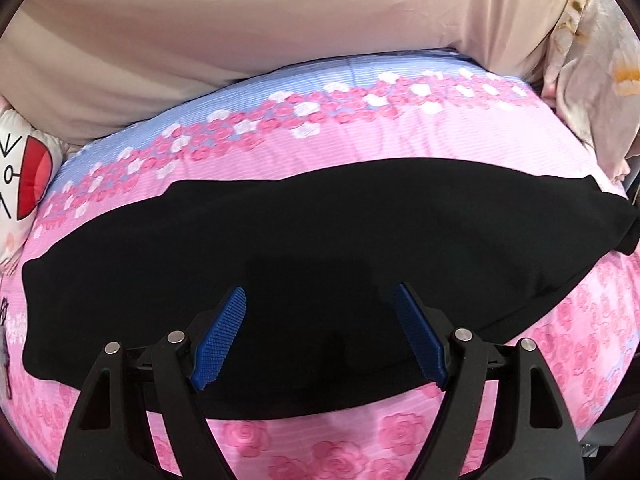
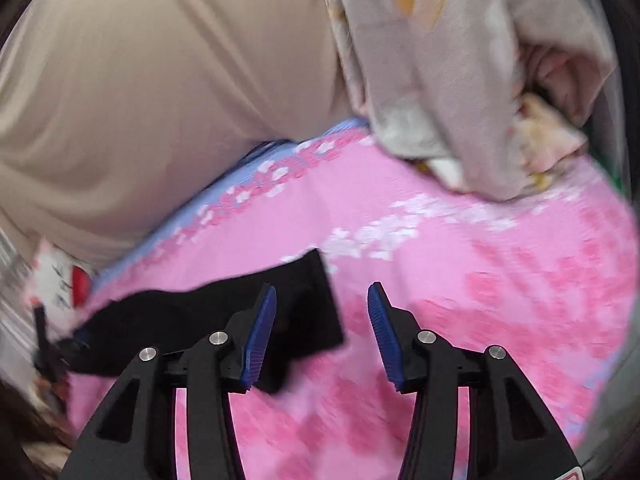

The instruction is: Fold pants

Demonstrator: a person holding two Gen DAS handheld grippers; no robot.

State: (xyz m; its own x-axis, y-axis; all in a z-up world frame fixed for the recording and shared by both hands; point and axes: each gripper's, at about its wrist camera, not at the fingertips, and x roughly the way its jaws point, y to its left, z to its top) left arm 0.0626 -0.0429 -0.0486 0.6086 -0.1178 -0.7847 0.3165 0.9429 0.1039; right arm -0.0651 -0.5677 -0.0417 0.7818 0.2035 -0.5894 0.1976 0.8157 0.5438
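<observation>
Your left hand-held gripper (image 1: 320, 300) hangs over a pair of black pants (image 1: 320, 248) with its blue-padded jaws spread wide and nothing between them. The pants lie flat as one long dark band across a bed covered in a pink bedsheet (image 1: 360, 140) printed with roses, with a pale blue stripe along its far side. Beyond the bed stands a beige cushioned backing (image 1: 240, 32). At the bed's left edge sits a white pillow with red and black markings (image 1: 28, 172), and at the right end lies a rumpled grey floral blanket (image 1: 592, 60).

Your right hand-held gripper (image 2: 322, 296) is held above the sheet at one squared end of the pants; this view is blurred. Its jaws stand partly apart and grip nothing. The left blue pad (image 2: 262, 328) sits in front of the black cloth, while the right pad is over bare pink sheet. The pants stretch away to the left from there
</observation>
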